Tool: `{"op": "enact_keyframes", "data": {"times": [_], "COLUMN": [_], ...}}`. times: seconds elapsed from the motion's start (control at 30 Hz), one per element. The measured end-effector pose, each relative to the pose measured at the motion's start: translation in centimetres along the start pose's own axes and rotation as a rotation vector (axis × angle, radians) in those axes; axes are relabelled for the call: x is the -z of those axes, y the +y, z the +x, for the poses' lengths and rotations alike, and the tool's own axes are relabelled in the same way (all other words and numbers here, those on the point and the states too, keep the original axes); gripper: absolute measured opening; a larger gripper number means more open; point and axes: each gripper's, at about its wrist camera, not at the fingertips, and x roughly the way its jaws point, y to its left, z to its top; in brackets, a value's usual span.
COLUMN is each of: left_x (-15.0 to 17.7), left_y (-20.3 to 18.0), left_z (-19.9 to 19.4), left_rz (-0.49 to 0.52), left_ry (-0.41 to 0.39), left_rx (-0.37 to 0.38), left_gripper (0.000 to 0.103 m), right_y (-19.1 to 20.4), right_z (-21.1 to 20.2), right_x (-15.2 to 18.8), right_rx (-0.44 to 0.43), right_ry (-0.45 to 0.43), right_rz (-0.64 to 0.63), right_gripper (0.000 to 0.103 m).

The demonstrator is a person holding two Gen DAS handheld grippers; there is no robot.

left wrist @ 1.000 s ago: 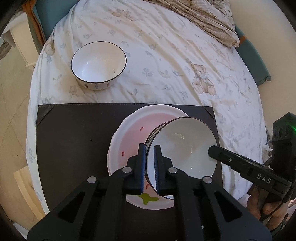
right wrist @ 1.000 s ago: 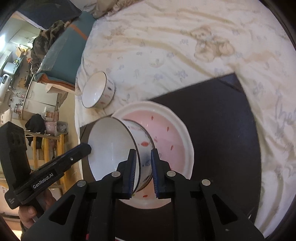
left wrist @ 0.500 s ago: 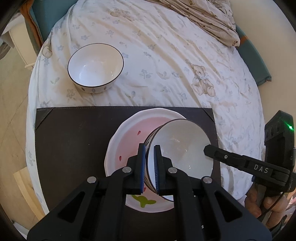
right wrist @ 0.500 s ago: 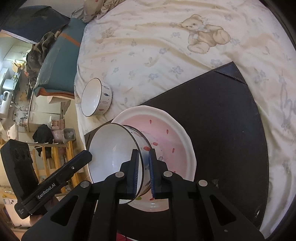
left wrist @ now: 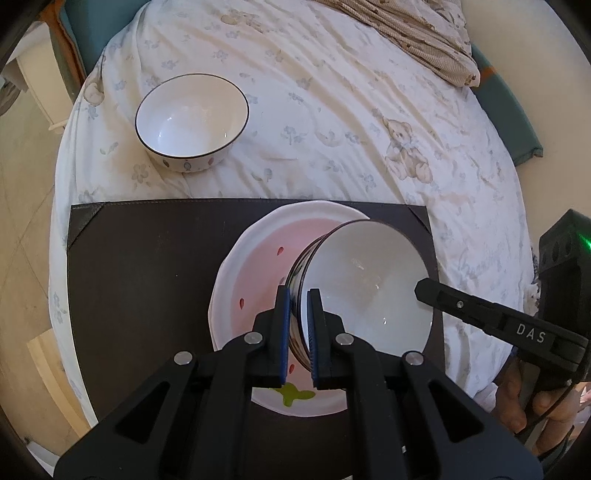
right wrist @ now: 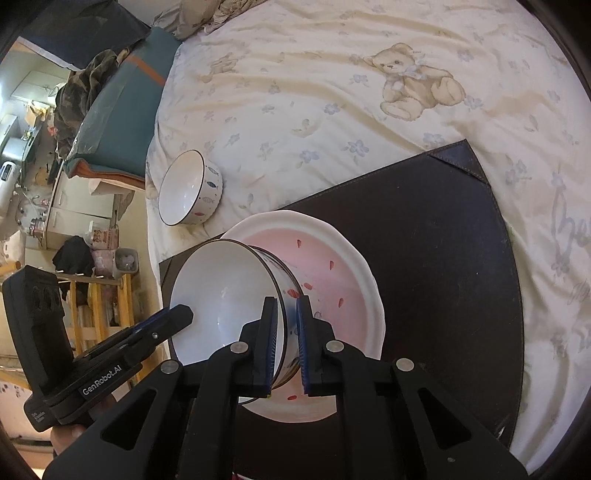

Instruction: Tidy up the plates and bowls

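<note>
A white bowl with a dark rim (left wrist: 365,291) (right wrist: 225,302) is held over a pink-centred white plate (left wrist: 258,273) (right wrist: 332,266) that lies on a dark mat (left wrist: 147,258) (right wrist: 443,240). My left gripper (left wrist: 298,295) is shut on the bowl's left rim. My right gripper (right wrist: 286,306) is shut on the opposite rim. The right gripper's finger also shows in the left wrist view (left wrist: 480,310), and the left gripper's finger shows in the right wrist view (right wrist: 147,332). A second white bowl (left wrist: 192,122) (right wrist: 190,192) stands on the bed sheet beyond the mat.
The mat lies on a bed with a teddy-bear print sheet (left wrist: 369,110) (right wrist: 369,92). A beige blanket (left wrist: 406,33) is bunched at the far side. The bed's edge drops to the floor at the left (left wrist: 26,184). Furniture and clutter (right wrist: 55,147) stand beyond it.
The second bowl and the mat's far edge sit lower in the left wrist view. Both grippers stay shut on the bowl.
</note>
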Motion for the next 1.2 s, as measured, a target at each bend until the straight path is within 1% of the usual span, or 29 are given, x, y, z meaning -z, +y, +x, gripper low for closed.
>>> {"op": "enact_keyframes", "data": {"times": [0.1, 0.23, 0.27, 0.3, 0.33, 0.4, 0.43, 0.47, 0.5, 0.63, 0.67, 0.7, 0.77, 0.87, 0.93, 0.97, 1.0, 1.03, 1.07, 1.1, 1.13, 1.2], "left_x": [-0.1, -0.3, -0.5, -0.7, -1.0, -1.7, -2.1, -2.8, -3.7, -6.6, -7.2, -7.9, -9.3, -11.0, -12.1, -12.6, -13.3, -13.5, -14.0, -14.2, -14.2, -14.4], "left_y": [0.1, 0.1, 0.2, 0.4, 0.8, 1.7, 2.5, 3.4, 4.5, 8.7, 9.8, 10.8, 12.4, 13.2, 13.0, 12.8, 12.6, 12.7, 12.7, 12.8, 12.9, 13.2], "left_z": [-0.8, -2.8, -3.3, -3.9, -4.3, -5.2, -5.6, -6.0, -6.1, -5.4, -5.0, -4.4, -2.8, -1.1, -0.3, 0.1, 0.7, 1.1, 1.9, 2.7, 3.1, 4.5], "left_rz": [-0.003, 0.013, 0.021, 0.022, 0.016, -0.005, -0.019, -0.043, -0.073, -0.174, -0.204, -0.232, -0.266, -0.271, -0.239, -0.217, -0.195, -0.185, -0.168, -0.159, -0.157, -0.156], "left_ry": [-0.014, -0.059, -0.076, -0.093, -0.114, -0.17, -0.197, -0.213, -0.22, -0.23, -0.232, -0.231, -0.203, -0.197, -0.2, -0.192, -0.175, -0.158, -0.129, -0.108, -0.096, -0.06], "left_rx": [-0.01, -0.028, -0.047, -0.08, -0.114, -0.164, -0.197, -0.229, -0.246, -0.271, -0.271, -0.255, -0.22, -0.195, -0.193, -0.201, -0.214, -0.218, -0.213, -0.201, -0.194, -0.172], "left_gripper": [0.007, 0.008, 0.015, 0.031, 0.051, 0.068, 0.071, 0.071, 0.071, 0.071, 0.071, 0.071, 0.071, 0.068, 0.064, 0.063, 0.063, 0.059, 0.055, 0.044, 0.039, 0.039], "right_y": [0.1, 0.9, 1.0, 1.2, 1.3, 1.9, 2.4, 2.7, 3.6, 7.3, 8.1, 9.3, 10.6, 12.3, 12.3, 12.2, 12.1, 12.1, 12.2, 12.3, 12.4, 12.4], "right_z": [-0.5, -2.2, -2.4, -2.5, -2.6, -2.4, -2.2, -2.1, -1.9, 0.0, 0.6, 1.9, 3.6, 7.4, 10.1, 11.3, 12.3, 13.4, 14.2, 15.1, 16.0, 17.3], "right_x": [0.0, -0.1, -0.1, -0.2, -0.3, -0.7, -1.2, -1.4, -2.1, -4.9, -5.7, -7.0, -8.5, -11.1, -12.3, -12.8, -13.0, -13.3, -13.5, -13.6, -13.7, -13.7], "right_rx": [-0.006, 0.006, 0.007, 0.008, 0.01, 0.015, 0.004, -0.005, -0.011, 0.041, 0.044, 0.045, 0.048, 0.107, 0.135, 0.145, 0.158, 0.165, 0.167, 0.178, 0.195, 0.202], "right_ry": [-0.013, -0.069, -0.074, -0.076, -0.074, -0.059, -0.05, -0.047, -0.038, -0.013, -0.001, 0.019, 0.043, 0.069, 0.091, 0.101, 0.11, 0.117, 0.125, 0.135, 0.148, 0.169], "right_rz": [-0.007, -0.043, -0.045, -0.047, -0.049, -0.055, -0.057, -0.059, -0.076, -0.148, -0.152, -0.146, -0.141, -0.14, -0.104, -0.089, -0.08, -0.074, -0.072, -0.073, -0.072, -0.067], "right_gripper": [0.015, 0.016, 0.016, 0.016, 0.019, 0.035, 0.059, 0.064, 0.065, 0.065, 0.065, 0.065, 0.065, 0.064, 0.062, 0.06, 0.054, 0.049, 0.046, 0.041, 0.037, 0.032]}}
